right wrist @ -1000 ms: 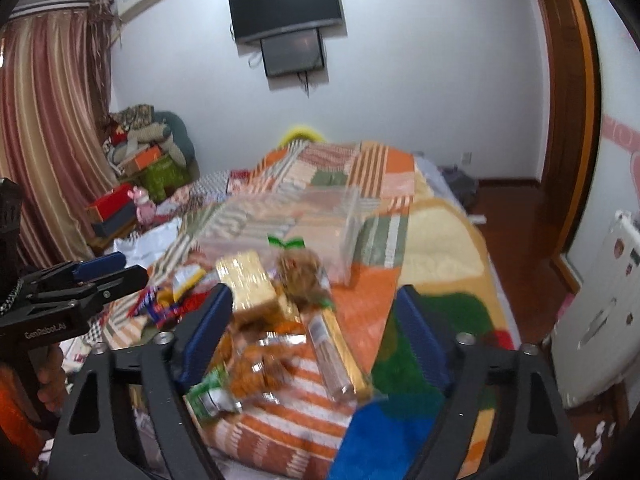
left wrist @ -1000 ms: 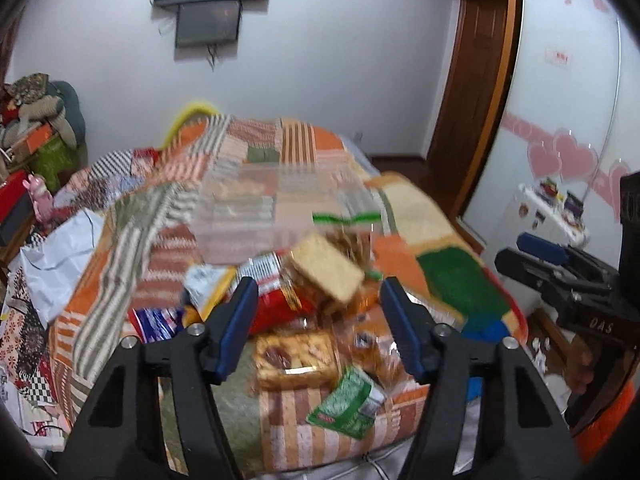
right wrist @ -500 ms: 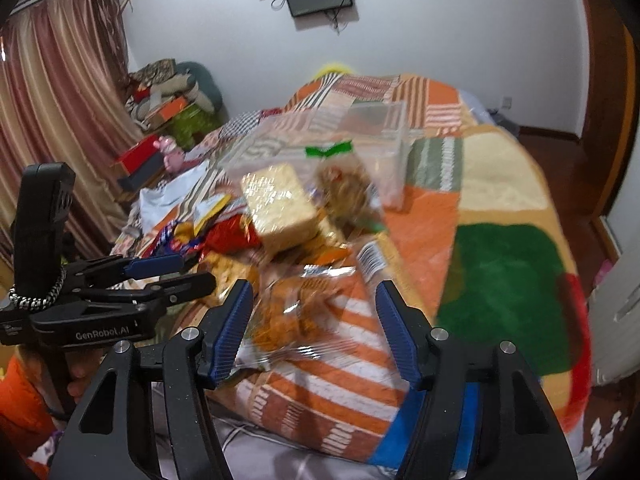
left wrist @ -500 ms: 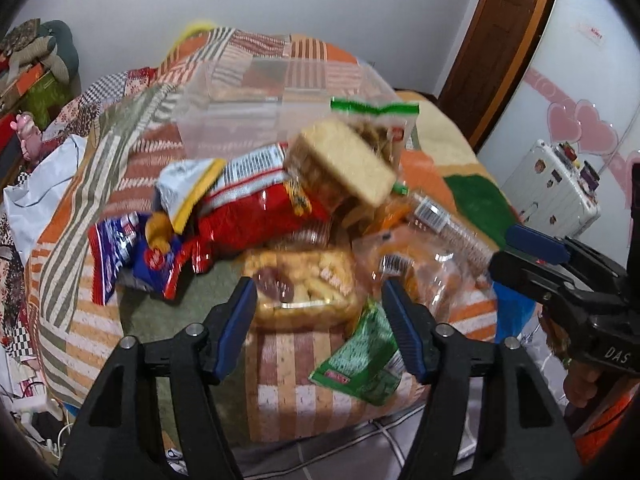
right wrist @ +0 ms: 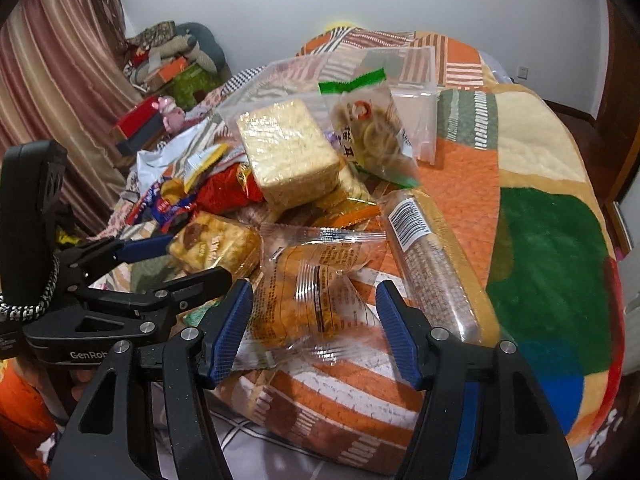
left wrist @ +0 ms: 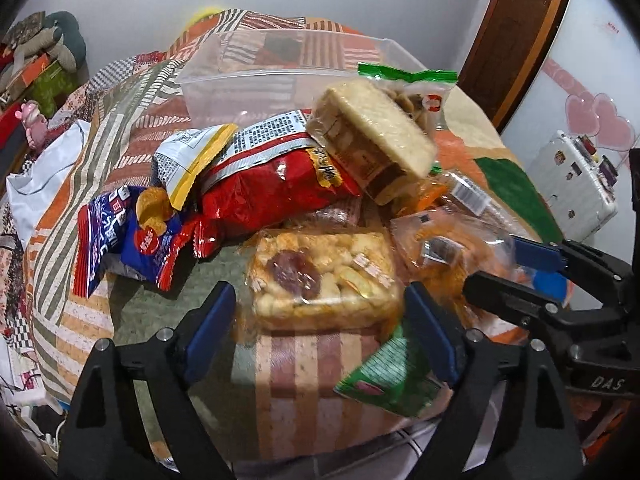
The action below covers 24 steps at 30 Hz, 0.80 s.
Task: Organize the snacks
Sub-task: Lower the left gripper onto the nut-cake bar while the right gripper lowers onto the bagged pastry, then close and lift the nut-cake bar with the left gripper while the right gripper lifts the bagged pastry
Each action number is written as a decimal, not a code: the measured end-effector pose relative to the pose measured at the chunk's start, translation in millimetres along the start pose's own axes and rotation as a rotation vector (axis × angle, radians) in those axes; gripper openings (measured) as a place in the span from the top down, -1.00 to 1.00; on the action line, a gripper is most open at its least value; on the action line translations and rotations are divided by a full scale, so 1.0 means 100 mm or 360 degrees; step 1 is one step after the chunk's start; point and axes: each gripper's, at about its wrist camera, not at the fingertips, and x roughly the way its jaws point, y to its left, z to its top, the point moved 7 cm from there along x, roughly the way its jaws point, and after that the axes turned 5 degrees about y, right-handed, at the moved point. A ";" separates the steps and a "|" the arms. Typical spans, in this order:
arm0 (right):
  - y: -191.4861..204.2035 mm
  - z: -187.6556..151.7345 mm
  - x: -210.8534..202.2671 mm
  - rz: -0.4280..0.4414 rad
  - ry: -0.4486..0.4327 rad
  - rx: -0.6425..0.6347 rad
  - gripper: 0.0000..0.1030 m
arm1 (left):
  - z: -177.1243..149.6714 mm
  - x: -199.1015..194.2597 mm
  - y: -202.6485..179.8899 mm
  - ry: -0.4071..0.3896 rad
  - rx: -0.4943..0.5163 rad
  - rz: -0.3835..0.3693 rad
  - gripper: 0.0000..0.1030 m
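Snack pile on quilt [right wrist: 532, 264] at bed's near edge, clear bin [left wrist: 288, 64] behind it. Left gripper [left wrist: 320, 332] marked "GenRob", jaws apart, flanking cookie pack [left wrist: 320, 276]. Right gripper [right wrist: 314, 324] marked "DAS", jaws apart around clear wrapped cake [right wrist: 316, 280]. Barcode on cracker sleeve [right wrist: 428, 256]. Red bag [left wrist: 272, 184] print unreadable.

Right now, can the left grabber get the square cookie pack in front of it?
Probably yes. The left gripper is open, with the square cookie pack lying between and just beyond its fingers on the blanket. Nothing sits on top; only the green packet crowds the right finger.
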 end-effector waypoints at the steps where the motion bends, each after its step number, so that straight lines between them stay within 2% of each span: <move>1: -0.01 0.01 0.01 0.0006 0.0005 0.0006 -0.21 | 0.01 0.03 0.00 0.0007 0.0000 -0.0005 -0.68; 5: -0.02 0.03 0.08 0.0006 0.0015 0.0008 -0.33 | 0.03 0.16 0.06 0.0044 -0.0048 -0.0039 -0.68; 11: -0.02 0.05 0.14 0.0009 0.0033 0.0003 -0.35 | 0.09 0.21 0.10 -0.0008 -0.0073 -0.0060 -0.66; 14: -0.01 0.05 0.15 -0.0004 0.0027 -0.0019 -0.35 | 0.10 0.19 0.13 -0.0025 -0.0062 -0.0085 -0.51; 19: -0.01 0.08 0.14 0.0006 0.0002 0.0007 -0.04 | 0.10 0.17 0.10 -0.0047 -0.0029 -0.0076 -0.45; 24: -0.05 0.06 0.07 0.0058 -0.0018 0.0061 0.10 | 0.08 0.07 0.05 -0.0086 -0.0003 -0.0079 -0.44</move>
